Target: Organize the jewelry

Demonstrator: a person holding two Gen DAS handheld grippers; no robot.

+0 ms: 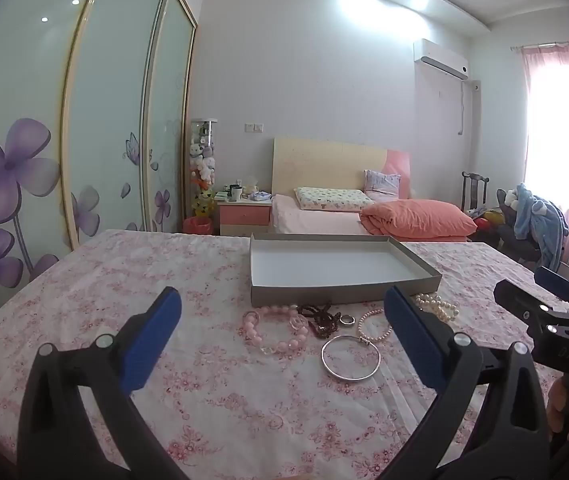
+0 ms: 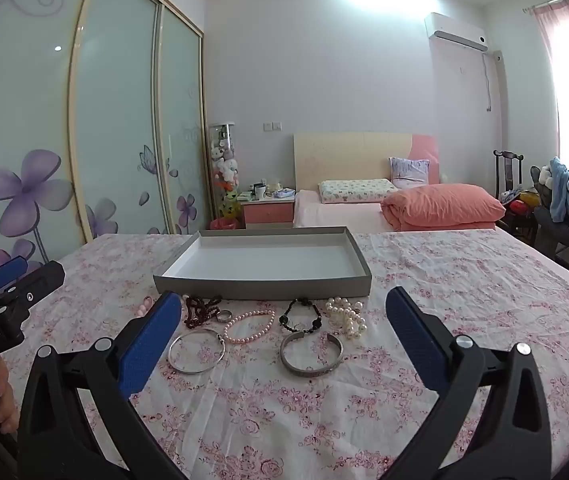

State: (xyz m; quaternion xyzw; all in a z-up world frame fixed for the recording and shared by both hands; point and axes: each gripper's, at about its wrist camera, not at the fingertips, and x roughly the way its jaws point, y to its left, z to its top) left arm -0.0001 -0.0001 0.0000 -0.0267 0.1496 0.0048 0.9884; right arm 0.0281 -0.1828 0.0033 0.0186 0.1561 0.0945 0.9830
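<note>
floral tablecloth (image 2: 284, 420); jewelry row beside tray (image 2: 262, 282) front wall; both jaws open.

Pink-floral tablecloth (image 2: 284, 420), grey tray (image 2: 260, 284)

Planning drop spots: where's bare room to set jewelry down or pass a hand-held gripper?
The gray tray is bare inside. The floral cloth is free between the silver cuff and the near edge, and right of the white pearls. Crowded: the strip along the tray's front wall, from the pink bead bracelet to the pearls.
</note>
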